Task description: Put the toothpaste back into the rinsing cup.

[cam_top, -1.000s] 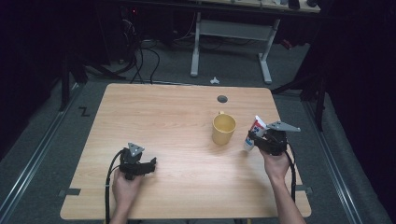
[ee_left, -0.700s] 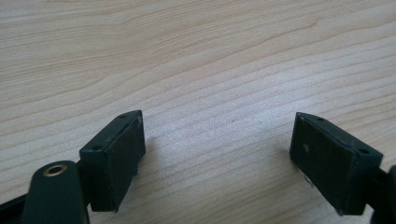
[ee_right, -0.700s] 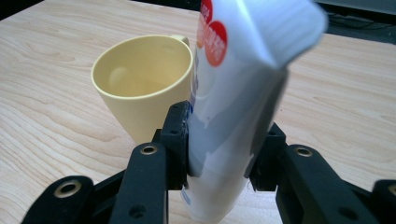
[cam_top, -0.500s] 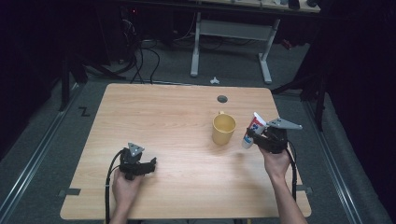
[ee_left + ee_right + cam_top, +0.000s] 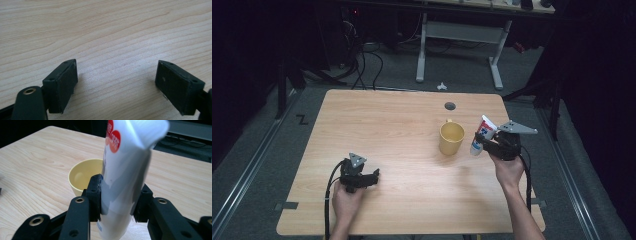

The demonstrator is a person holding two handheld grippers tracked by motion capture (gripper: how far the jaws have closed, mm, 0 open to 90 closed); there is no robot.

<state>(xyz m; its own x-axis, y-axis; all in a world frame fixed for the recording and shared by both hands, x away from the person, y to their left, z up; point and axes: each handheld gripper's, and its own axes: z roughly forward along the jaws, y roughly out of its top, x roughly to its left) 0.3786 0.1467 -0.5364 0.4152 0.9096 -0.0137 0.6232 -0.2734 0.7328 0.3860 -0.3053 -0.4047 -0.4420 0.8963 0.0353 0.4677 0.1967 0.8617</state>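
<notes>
**Right gripper holds tube beside cup; left gripper idle on table**

Change from earlier frames: the right gripper (image 5: 486, 141) and its tube (image 5: 481, 134) have shifted slightly toward the yellow cup (image 5: 451, 138) over the last second. The left gripper (image 5: 373, 176) has not moved. The cup remains in the same place on the table (image 5: 387, 120).

Right gripper: the jaws are closed on the tube, clamping its lower body from both sides. In the right gripper view, the tube (image 5: 125, 170) stands roughly upright between the jaws, crimped flat end up and cap end down. The tube is white with red round marks near the top. The cup (image 5: 83, 177) sits just behind the tube, mouth up. In the high view, the tube is just beside the cup's right side, on the right half of the table; contact between them cannot be determined.

Left gripper: in the left gripper view, the jaws are spread wide and hold nothing; bare wood grain shows between the pads (image 5: 62, 83). In the high view, the gripper rests low at the front left of the table, held in the left hand (image 5: 347, 200).
</notes>
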